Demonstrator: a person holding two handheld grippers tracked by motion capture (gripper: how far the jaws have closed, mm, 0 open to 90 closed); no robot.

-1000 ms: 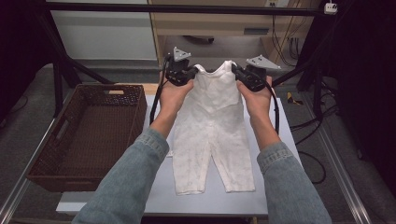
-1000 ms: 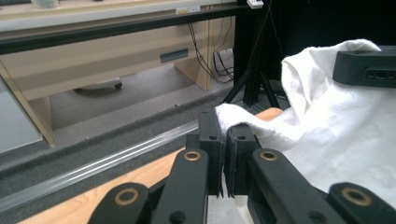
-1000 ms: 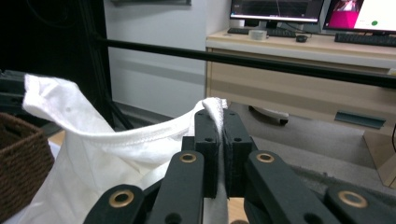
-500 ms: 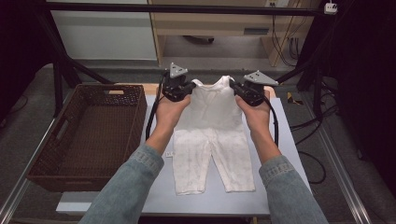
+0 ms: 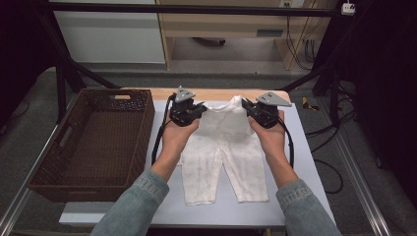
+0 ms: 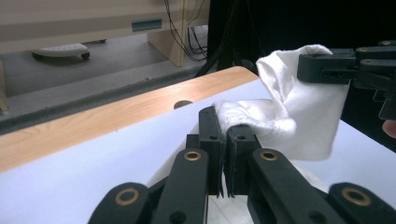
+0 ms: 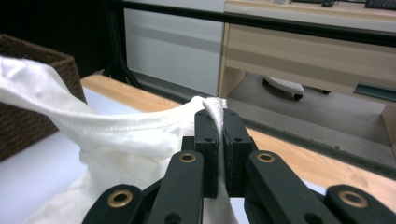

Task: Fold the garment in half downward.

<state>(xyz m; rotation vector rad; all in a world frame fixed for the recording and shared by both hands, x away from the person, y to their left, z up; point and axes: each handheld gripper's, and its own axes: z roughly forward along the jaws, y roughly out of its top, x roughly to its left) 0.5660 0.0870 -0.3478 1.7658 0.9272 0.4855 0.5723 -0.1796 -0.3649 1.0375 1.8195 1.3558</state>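
Far left, beside the desk (image 5: 295,206): a brown wicker basket (image 5: 54,172), apart from the garment.

Left hand-held gripper (image 5: 189,112): held in the person's left hand (image 5: 177,135) at the far left corner of the white romper (image 5: 223,147). In the left gripper view the two black jaws stand pressed together with a fold of the white cloth (image 6: 275,121) pinched between the pads (image 6: 211,135). Closed on the left shoulder strap.

White romper: lies on the pale desk top, roughly centred. Long axis runs from the far edge toward the person; neck and shoulders point away, the two legs point toward the person and lie flat, slightly splayed, with the cuffs near the front edge of the desk. The lower body and legs rest on the surface. The top end is lifted: in the right gripper view the neckline (image 7: 121,130) hangs as a slack band between the two shoulders, clear of the desk.

Right hand-held gripper (image 5: 258,110): held in the right hand (image 5: 270,137) at the far right corner of the garment. In the right gripper view the jaws are closed tight, a thin ridge of white fabric showing between the pads (image 7: 205,135) and running up over the tips. Closed on the right shoulder strap. The same gripper appears in the left gripper view at upper right (image 6: 327,67), clamped on the raised shoulder.

Both grippers sit about level with each other, near the wooden strip (image 5: 221,93) at the desk's far edge, cables trailing back along the forearms.
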